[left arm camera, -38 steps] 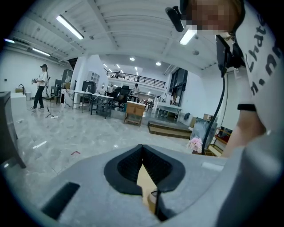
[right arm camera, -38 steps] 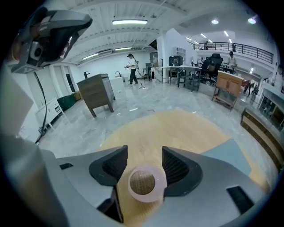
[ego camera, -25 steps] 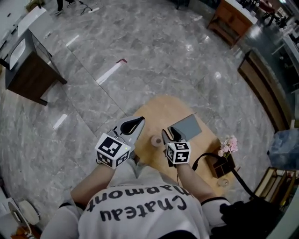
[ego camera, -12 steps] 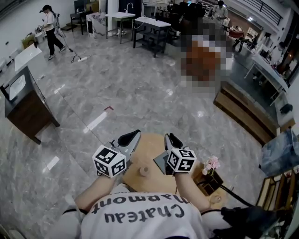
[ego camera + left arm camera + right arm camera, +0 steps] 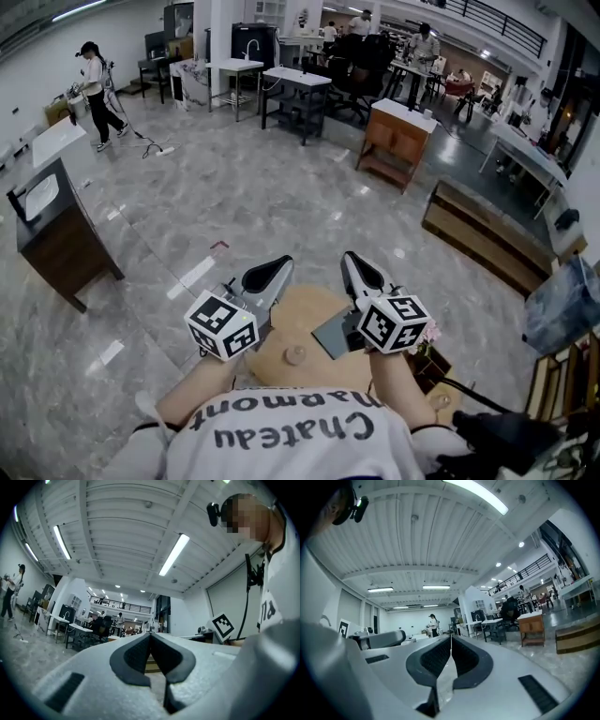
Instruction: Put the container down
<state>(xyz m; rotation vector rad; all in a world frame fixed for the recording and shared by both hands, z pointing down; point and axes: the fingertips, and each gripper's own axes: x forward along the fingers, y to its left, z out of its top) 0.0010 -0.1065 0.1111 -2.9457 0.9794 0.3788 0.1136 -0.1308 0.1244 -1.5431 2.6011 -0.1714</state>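
Observation:
The container (image 5: 295,354), a small round tan cup, stands on the round wooden table (image 5: 300,309) just in front of the person's chest, free of both grippers. My left gripper (image 5: 274,269) is raised above the table's left part, its jaws pressed together with nothing between them (image 5: 150,635). Over the table's right part, above a grey flat slab (image 5: 334,334), my right gripper (image 5: 353,264) is lifted too. Its jaws are also shut and empty (image 5: 451,637). Both gripper views look out level across the hall, and neither shows the container.
Pink flowers (image 5: 430,332) in a brown box and a black cable (image 5: 455,389) sit at the table's right. A dark cabinet (image 5: 56,234) stands to the left, a wooden desk (image 5: 394,133) and a long bench (image 5: 487,234) farther off. A person (image 5: 97,80) stands far left.
The head view has tilted up from the table to the hall. Both grippers have risen away from the container, and the right jaws have closed.

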